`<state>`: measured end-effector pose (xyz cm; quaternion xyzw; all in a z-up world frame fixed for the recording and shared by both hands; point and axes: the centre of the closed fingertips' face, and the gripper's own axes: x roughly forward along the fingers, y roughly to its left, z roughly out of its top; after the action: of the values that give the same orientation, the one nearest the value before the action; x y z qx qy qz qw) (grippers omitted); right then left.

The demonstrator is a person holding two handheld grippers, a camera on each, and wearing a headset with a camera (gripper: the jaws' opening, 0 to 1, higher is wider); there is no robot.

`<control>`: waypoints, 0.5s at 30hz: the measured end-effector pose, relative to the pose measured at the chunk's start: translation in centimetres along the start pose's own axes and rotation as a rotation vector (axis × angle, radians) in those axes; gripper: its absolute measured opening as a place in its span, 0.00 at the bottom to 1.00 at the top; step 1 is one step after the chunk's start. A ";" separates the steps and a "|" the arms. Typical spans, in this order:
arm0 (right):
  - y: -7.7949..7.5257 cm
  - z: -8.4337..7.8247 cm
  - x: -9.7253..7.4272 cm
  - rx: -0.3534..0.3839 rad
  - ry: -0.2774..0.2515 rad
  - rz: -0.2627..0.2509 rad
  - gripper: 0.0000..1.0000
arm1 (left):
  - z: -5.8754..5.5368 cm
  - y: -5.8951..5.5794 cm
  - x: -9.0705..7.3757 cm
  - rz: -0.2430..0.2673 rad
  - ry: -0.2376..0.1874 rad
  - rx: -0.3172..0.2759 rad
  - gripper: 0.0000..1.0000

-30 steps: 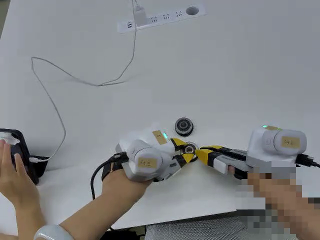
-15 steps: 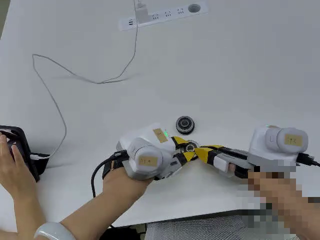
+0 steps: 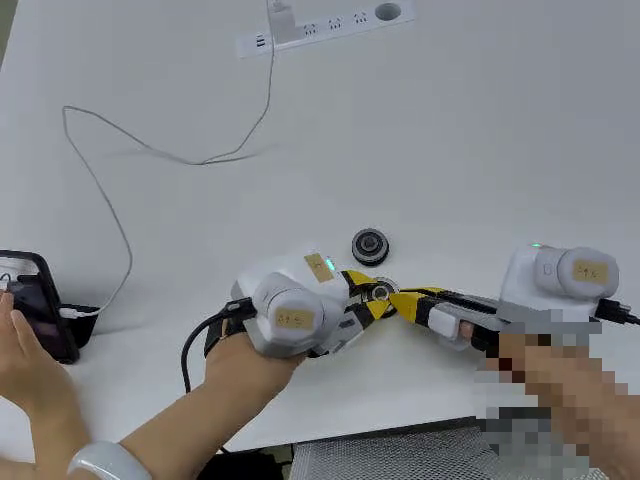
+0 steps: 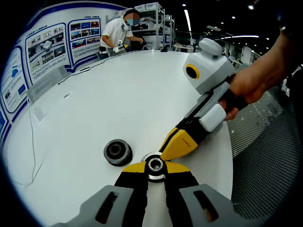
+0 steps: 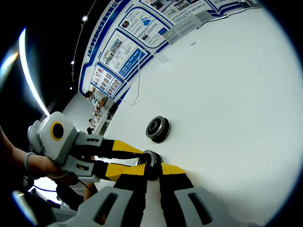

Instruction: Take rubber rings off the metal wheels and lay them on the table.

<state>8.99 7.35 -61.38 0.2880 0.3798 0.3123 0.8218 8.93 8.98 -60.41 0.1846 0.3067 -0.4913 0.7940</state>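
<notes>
Wheel work, close in front of me near the table's [image 3: 480,150] front edge. My left gripper [image 3: 368,298] has its jaws clamped on a small metal wheel [image 3: 380,292], one yellow tip on each side of it, as the left gripper view shows plainly [image 4: 155,166]. The wheel [image 4: 155,165] sits just above the tabletop, its hub facing up toward that camera.

My right gripper [image 3: 398,302] comes in from the opposite side, nose to nose with the left. Its jaws are drawn almost together with the tips at the wheel's rim. In the right gripper view the tips [image 5: 150,169] sit right at the wheel [image 5: 150,159], but whether they are nipping anything on the rim I cannot tell.

A second wheel [image 3: 370,246] lies flat on the table just beyond the two grippers, apart from both and dark around its edge.

Further off, a white power strip [image 3: 325,25] lies at the far side, and a thin cable [image 3: 110,215] runs from it across the table to a phone [image 3: 30,310] at the left edge, where a hand [image 3: 25,365] rests.
</notes>
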 end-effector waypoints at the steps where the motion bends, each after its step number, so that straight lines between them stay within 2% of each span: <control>1: 0.0 0.0 0.0 -0.001 0.003 0.001 0.11 | 0.0 0.0 0.0 0.000 0.000 -0.001 0.12; 15: 0.2 -0.1 -0.2 0.056 -0.003 0.016 0.12 | 0.0 0.0 0.0 -0.003 -0.002 -0.005 0.12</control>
<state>8.78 7.34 -61.23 0.3141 0.3850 0.3077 0.8115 8.91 9.00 -60.38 0.1818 0.3074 -0.4918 0.7941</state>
